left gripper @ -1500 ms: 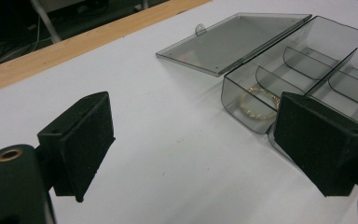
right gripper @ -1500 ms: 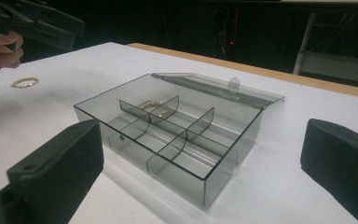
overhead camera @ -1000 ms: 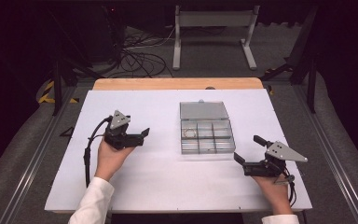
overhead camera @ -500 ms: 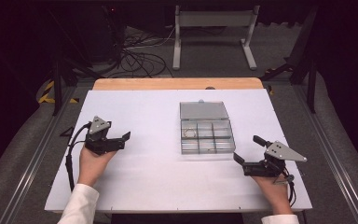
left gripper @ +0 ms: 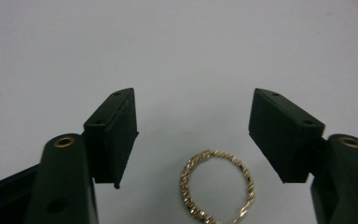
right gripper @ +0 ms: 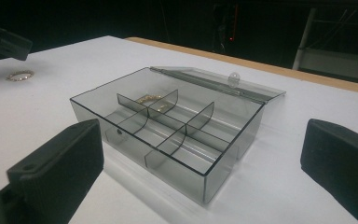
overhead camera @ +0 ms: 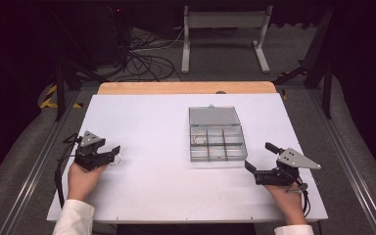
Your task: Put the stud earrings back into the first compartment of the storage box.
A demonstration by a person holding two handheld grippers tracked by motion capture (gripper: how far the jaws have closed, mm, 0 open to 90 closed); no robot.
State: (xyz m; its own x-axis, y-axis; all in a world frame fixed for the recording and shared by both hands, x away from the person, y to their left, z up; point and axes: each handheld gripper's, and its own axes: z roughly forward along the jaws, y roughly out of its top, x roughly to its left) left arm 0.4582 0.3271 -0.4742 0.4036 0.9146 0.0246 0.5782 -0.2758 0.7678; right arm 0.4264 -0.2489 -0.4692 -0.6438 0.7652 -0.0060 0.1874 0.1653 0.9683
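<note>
Ring (left gripper: 217, 187): thin gold band, twisted rope texture, lying flat on the white worktop (overhead camera: 152, 127) near its left edge. In the left gripper view it sits between the two black jaws, touching neither, closer to the camera than the pads. In the high view it shows as a small glint just beside the left tool's tips.

Left tool (overhead camera: 115, 154): jaws spread wide, nothing in them. Pads are flat matte black blocks, rectangular, with small screw holes; brass-coloured inserts in the arms behind them. Held low over the worktop by the left hand (overhead camera: 82, 178), white sleeve at the wrist.

Box (overhead camera: 217, 142): clear smoky plastic, rectangular, at the worktop's middle-right. Hinged lid lies open flat behind it, small latch tab on its far edge. Inside, thin dividers make six compartments; some dividers curve. One far compartment holds something small and gold, a chain or ring, cannot tell which.

Right tool (overhead camera: 258, 157): jaws wide apart, empty, pointing toward the box, near its front right corner. Grey three-cornered plate on top.

Worktop surface: smooth, matte white, wooden strip along far edge.
</note>
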